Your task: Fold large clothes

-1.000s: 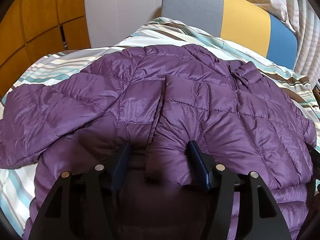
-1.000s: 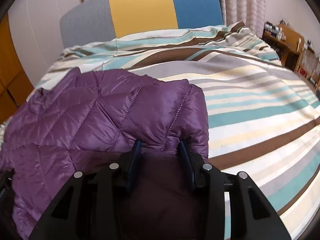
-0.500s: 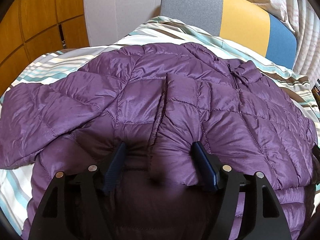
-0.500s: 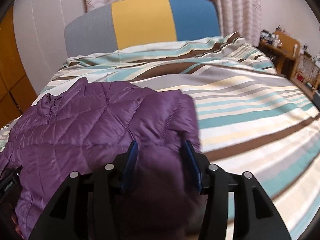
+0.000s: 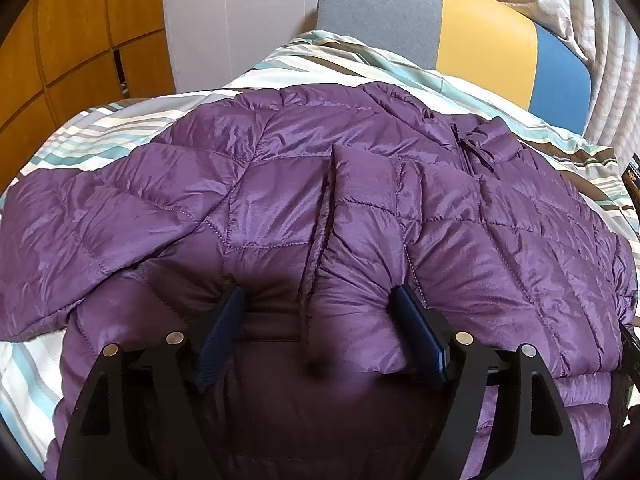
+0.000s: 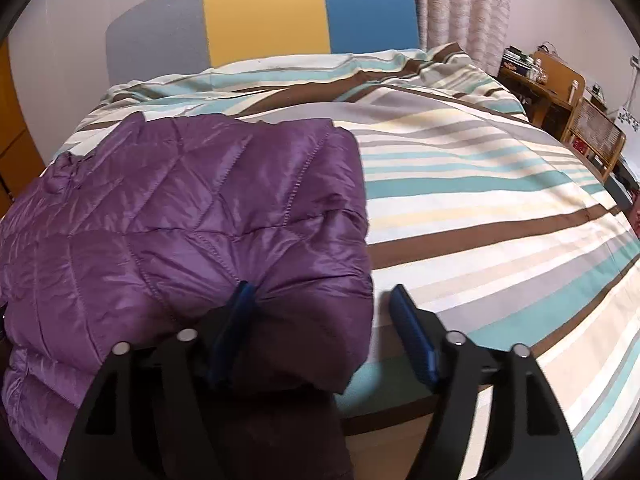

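Striped bedding (image 6: pixel 480 184) covers the bed, and the purple quilted jacket (image 5: pixel 320 208) lies folded across it. Left hand-held gripper (image 5: pixel 316 304) spreads wide over the jacket's edge; right hand-held gripper (image 6: pixel 322 300), just opening, straddles its corner, pads apart.

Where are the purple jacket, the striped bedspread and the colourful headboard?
purple jacket (image 5: pixel 280 208): left wrist view, quilted back panel.
striped bedspread (image 6: pixel 480 184): right wrist view, bare middle.
headboard (image 6: pixel 264 12): right wrist view, yellow section.
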A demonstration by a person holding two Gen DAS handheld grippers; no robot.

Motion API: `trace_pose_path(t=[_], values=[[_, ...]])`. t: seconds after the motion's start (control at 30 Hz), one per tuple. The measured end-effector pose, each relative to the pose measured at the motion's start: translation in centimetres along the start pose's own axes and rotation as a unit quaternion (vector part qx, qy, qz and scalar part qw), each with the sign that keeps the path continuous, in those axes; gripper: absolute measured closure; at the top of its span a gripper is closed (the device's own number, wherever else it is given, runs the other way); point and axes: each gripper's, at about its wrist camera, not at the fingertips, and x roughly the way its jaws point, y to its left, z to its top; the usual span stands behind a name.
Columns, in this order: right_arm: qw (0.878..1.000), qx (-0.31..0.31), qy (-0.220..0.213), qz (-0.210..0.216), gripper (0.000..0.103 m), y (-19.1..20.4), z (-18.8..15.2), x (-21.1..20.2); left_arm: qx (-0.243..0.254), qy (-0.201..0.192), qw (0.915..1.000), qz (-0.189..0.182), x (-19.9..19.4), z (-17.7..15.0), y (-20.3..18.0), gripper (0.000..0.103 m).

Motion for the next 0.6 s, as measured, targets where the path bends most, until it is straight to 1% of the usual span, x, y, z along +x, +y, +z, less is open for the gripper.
trace_pose_path(t=[0.1,0.17,0.2,0.23,0.33,0.5,0.6], values=[[1.000,0.003,0.000,-0.004,0.025,-0.1,0.0,0.1,-0.001,0.001,1.0000,-0.007,0.0,0.0,0.1,0.023],[1.000,-0.001,-0.001,-0.011,0.024,0.1,0.0,0.0,-0.001,0.002,0.9999,-0.013,-0.1,-0.1,0.2,0.019],[1.000,-0.002,-0.002,-0.014,0.024,0.1,0.0,0.0,-0.001,0.002,0.9998,-0.019,-0.2,-0.1,0.2,0.013],[1.000,-0.003,-0.002,-0.016,0.023,0.1,0.0,0.0,-0.002,0.004,0.9994,-0.033,-0.2,-0.1,0.3,0.008],[1.000,-0.003,-0.002,-0.021,0.021,0.1,0.0,0.0,-0.005,0.004,0.9987,-0.050,-0.6,-0.2,0.6,0.006],[1.000,-0.004,-0.003,-0.026,0.019,0.3,0.0,0.0,-0.008,0.004,0.9980,-0.062,-2.2,-1.1,1.2,0.003],[1.000,-0.002,-0.002,-0.026,0.017,0.2,0.0,0.1,-0.038,-0.015,0.9965,-0.073,-3.9,-1.5,2.9,0.003]])
